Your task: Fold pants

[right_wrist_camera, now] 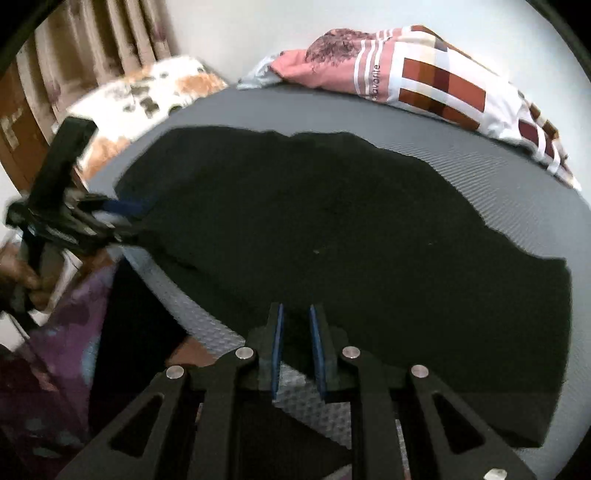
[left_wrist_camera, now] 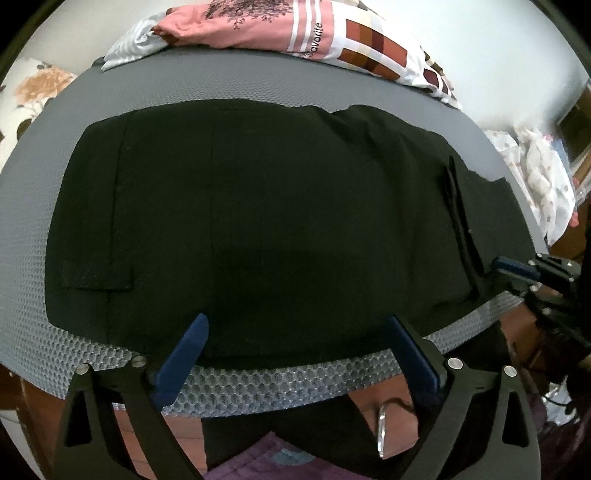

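Note:
Black pants lie spread flat on a grey mesh mat. In the left wrist view my left gripper is wide open, its blue fingertips at the pants' near edge, holding nothing. The right gripper shows at the pants' right edge. In the right wrist view the pants fill the middle. My right gripper has a narrow gap between its blue pads, over the near edge of the cloth; no cloth is pinched. The left gripper shows blurred at the far left corner.
A pink and white patterned cloth lies at the mat's far edge, also in the right wrist view. A floral cloth lies left. The mat's front edge drops off to a purple rug.

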Available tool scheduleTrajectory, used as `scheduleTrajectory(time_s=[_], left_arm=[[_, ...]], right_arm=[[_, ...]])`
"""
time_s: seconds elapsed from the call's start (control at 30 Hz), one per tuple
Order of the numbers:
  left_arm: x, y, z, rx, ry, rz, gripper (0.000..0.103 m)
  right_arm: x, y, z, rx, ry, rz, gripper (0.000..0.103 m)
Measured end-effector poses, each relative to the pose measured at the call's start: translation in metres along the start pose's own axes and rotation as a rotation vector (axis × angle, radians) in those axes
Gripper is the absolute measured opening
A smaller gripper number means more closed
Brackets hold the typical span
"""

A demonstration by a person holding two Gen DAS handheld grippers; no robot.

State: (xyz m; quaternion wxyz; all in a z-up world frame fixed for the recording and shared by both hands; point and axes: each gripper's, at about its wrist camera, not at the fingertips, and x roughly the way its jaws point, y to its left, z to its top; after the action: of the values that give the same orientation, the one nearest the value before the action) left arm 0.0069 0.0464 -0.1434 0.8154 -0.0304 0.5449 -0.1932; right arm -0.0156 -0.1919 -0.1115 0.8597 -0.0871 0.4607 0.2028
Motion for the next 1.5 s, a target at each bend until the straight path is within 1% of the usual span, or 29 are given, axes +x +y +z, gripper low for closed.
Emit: scheduleTrajectory(time_s=[0.03, 0.1, 0.2, 0.23, 0.27, 0.3, 0.33, 0.37, 0.43, 0.47, 0.5, 0.57, 0.63, 0.73, 0.77, 0.87, 0.97, 1.0, 1.07, 1.1, 1.13, 1.2, 1.3, 1.33, 1.37, 1.4, 1.43, 1.47, 1.5], left_arm=[[0.0, 0.001, 0.001, -0.008, -0.001, -0.01, 0.097], [0.0, 0.003, 0.002, -0.026, -0.002, -0.027, 0.097], [0.0, 0.004, 0.004, -0.034, 0.001, -0.03, 0.098], [0.0, 0.004, 0.005, -0.031, 0.001, -0.029, 0.098], [0.001, 0.003, 0.005, -0.025, 0.004, -0.025, 0.098], [0.001, 0.004, 0.005, -0.021, 0.005, -0.023, 0.098], [0.002, 0.004, 0.006, -0.018, 0.005, -0.02, 0.099], [0.002, 0.003, 0.006, -0.015, 0.006, -0.019, 0.099], [0.002, 0.003, 0.006, -0.012, 0.007, -0.017, 0.1], [0.002, 0.003, 0.006, -0.011, 0.008, -0.017, 0.1], [0.003, 0.002, 0.006, -0.011, 0.008, -0.017, 0.1], [0.003, 0.002, 0.007, -0.013, 0.008, -0.017, 0.1], [0.003, 0.001, 0.007, -0.01, 0.01, -0.015, 0.1], [0.003, -0.001, 0.006, 0.006, 0.013, -0.004, 0.101], [0.004, -0.002, 0.006, 0.013, 0.016, 0.001, 0.101], [0.004, -0.003, 0.006, 0.016, 0.017, 0.004, 0.101], [0.004, -0.003, 0.006, 0.018, 0.018, 0.004, 0.101], [0.004, -0.003, 0.006, 0.02, 0.019, 0.005, 0.101], [0.004, -0.003, 0.006, 0.021, 0.02, 0.006, 0.101], [0.004, -0.003, 0.006, 0.023, 0.021, 0.007, 0.102], [0.004, -0.003, 0.006, 0.025, 0.021, 0.007, 0.102], [0.004, -0.003, 0.006, 0.028, 0.022, 0.009, 0.102], [0.004, -0.004, 0.006, 0.031, 0.023, 0.01, 0.102], [0.004, -0.004, 0.006, 0.031, 0.024, 0.01, 0.102], [0.004, -0.004, 0.006, 0.032, 0.024, 0.011, 0.102], [0.005, -0.004, 0.006, 0.033, 0.024, 0.012, 0.102], [0.005, -0.005, 0.006, 0.036, 0.024, 0.013, 0.102], [0.005, -0.005, 0.006, 0.039, 0.024, 0.015, 0.103], [0.005, -0.005, 0.006, 0.042, 0.024, 0.016, 0.103]], right_arm=[[0.003, 0.004, 0.0, -0.042, 0.003, -0.04, 0.016], [0.004, 0.006, -0.002, -0.081, 0.001, -0.062, 0.019], [0.007, 0.011, -0.004, -0.12, 0.003, -0.086, 0.026], [0.006, 0.011, -0.003, -0.119, 0.003, -0.081, 0.035], [0.005, 0.012, -0.002, -0.118, 0.001, -0.075, 0.048], [0.002, 0.014, -0.003, -0.12, -0.009, -0.065, 0.051], [0.001, 0.015, -0.005, -0.127, -0.019, -0.059, 0.049], [0.003, 0.017, -0.006, -0.136, -0.01, -0.063, 0.039], [0.01, 0.013, -0.005, -0.126, 0.015, -0.072, 0.029], [0.008, 0.01, -0.004, -0.108, 0.004, -0.052, 0.012], [0.008, 0.006, -0.002, -0.09, 0.003, -0.034, 0.009], [0.008, 0.003, 0.0, -0.082, 0.01, -0.015, 0.008], [0.009, 0.004, -0.001, -0.096, 0.017, -0.016, 0.006], [0.007, 0.005, -0.001, -0.098, 0.012, -0.025, 0.001], [0.005, 0.005, -0.001, -0.084, 0.002, -0.018, 0.0], [-0.007, 0.001, 0.002, -0.029, -0.025, 0.041, 0.0], [-0.014, 0.007, 0.001, -0.024, -0.026, 0.079, 0.0], [-0.014, 0.01, 0.0, -0.034, -0.025, 0.072, 0.0], [-0.012, 0.014, -0.001, -0.07, -0.036, 0.013, 0.003], [-0.011, 0.014, -0.001, -0.087, -0.039, 0.004, 0.003], [-0.009, 0.017, -0.001, -0.113, -0.036, -0.022, 0.003], [-0.004, 0.022, -0.001, -0.172, -0.04, -0.079, 0.008], [0.005, 0.024, -0.002, -0.213, -0.02, -0.087, 0.021], [0.007, 0.024, -0.003, -0.217, -0.016, -0.092, 0.03], [0.009, 0.024, -0.004, -0.221, -0.015, -0.105, 0.045], [0.01, 0.023, -0.004, -0.225, -0.019, -0.121, 0.049], [0.009, 0.022, -0.005, -0.224, -0.024, -0.117, 0.047], [0.01, 0.019, -0.005, -0.211, -0.022, -0.102, 0.036], [0.012, 0.015, -0.005, -0.192, -0.01, -0.087, 0.028]])
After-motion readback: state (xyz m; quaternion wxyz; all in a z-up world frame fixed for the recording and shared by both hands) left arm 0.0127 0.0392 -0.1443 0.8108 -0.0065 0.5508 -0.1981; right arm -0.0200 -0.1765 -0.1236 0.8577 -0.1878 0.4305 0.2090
